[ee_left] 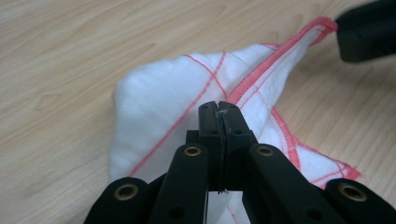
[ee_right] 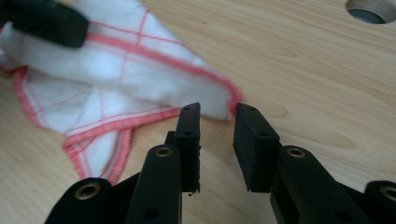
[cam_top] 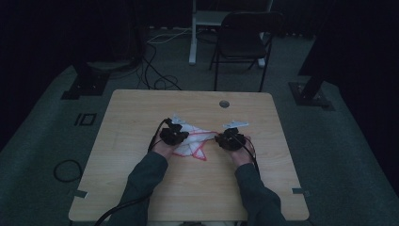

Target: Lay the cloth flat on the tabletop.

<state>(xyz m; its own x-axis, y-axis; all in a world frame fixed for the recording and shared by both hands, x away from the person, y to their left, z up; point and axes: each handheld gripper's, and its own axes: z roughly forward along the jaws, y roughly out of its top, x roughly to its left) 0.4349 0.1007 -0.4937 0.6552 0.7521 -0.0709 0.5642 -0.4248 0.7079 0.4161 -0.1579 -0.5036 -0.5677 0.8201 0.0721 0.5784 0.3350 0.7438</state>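
A white cloth (cam_top: 194, 140) with red grid lines and a red hem lies crumpled in the middle of the wooden table (cam_top: 141, 113). In the left gripper view my left gripper (ee_left: 219, 109) has its jaws pressed together on a raised fold of the cloth (ee_left: 159, 93), by the red hem. From above, the left gripper (cam_top: 183, 134) sits at the cloth's left side. My right gripper (ee_right: 217, 114) stands open, and a corner of the cloth (ee_right: 140, 74) lies just past its tips, apart from the pads. From above, the right gripper (cam_top: 218, 139) is at the cloth's right corner.
A round cable hole (cam_top: 224, 104) is set near the table's far edge and also appears as the hole (ee_right: 371, 9) in the right gripper view. A black folding chair (cam_top: 242, 40) stands beyond the table. Cables lie on the floor (cam_top: 68, 169) at the left.
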